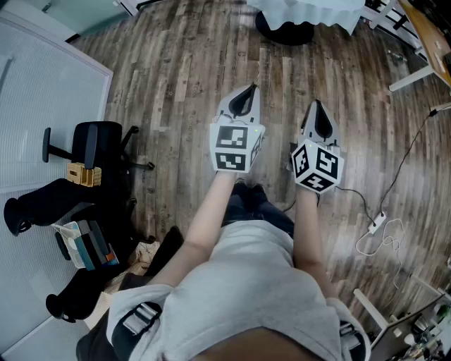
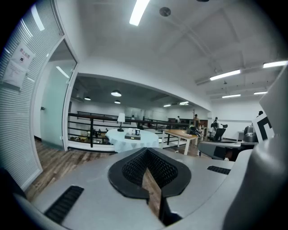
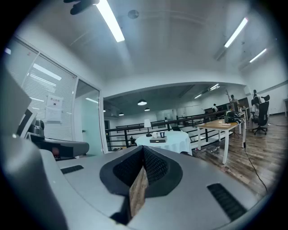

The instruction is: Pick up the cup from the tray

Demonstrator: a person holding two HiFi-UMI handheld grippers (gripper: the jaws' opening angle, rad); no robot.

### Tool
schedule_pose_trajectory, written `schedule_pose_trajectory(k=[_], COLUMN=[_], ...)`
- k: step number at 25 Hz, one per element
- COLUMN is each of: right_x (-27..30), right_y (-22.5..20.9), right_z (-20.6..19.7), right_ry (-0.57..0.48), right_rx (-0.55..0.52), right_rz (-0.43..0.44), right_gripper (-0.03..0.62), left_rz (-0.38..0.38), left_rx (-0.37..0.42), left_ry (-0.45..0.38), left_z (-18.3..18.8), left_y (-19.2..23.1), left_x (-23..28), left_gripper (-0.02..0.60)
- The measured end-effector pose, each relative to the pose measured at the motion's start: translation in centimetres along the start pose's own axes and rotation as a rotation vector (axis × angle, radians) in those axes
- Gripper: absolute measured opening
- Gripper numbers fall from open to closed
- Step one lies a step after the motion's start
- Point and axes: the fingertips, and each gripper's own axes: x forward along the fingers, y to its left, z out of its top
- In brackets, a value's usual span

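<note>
Far ahead stands a round table with a white cloth [image 2: 118,140] [image 3: 177,143]. On it lies a dark tray [image 2: 132,137] [image 3: 158,140] with a dark cup [image 2: 137,132] [image 3: 162,134] and a pale cup [image 3: 155,134] on top. Both grippers are held out side by side over the wooden floor, well short of the table. My left gripper [image 1: 248,88] [image 2: 146,150] is shut with nothing in it. My right gripper [image 1: 316,106] [image 3: 144,148] is shut and empty too. In the head view only the near edge of the cloth [image 1: 303,14] shows; tray and cup are out of frame there.
A table lamp [image 2: 121,118] [image 3: 147,123] stands on the cloth behind the tray. A wooden desk [image 3: 225,126] is to the right of the table, with a black railing behind. A black office chair [image 1: 95,144] and a glass partition are at my left; a cable with a power strip [image 1: 379,223] lies on the floor at my right.
</note>
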Motion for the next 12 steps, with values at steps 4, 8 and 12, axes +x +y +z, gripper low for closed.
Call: schedule_pose_trajectory(k=[4,8,12], right_x=[0.4,0.7,1.3], right_y=[-0.2,-0.3,-0.7], right_z=[-0.1,-0.2,-0.3], right_ry=[0.003,0.009,0.010], right_rx=[-0.005,-0.008,-0.009], right_rz=[0.004,0.014,0.019], right_gripper=[0.008,0.008,0.008], left_rz=[0.001,-0.008,-0.012], left_rx=[0.005,-0.001,0.002], left_ry=[0.000,0.003,0.008], left_z=[0.1,0.1,0.1], left_y=[-0.4,-0.9,-1.1], left_x=[0.6,1.1,1.9], left_gripper=[0.006,0.006,0.006])
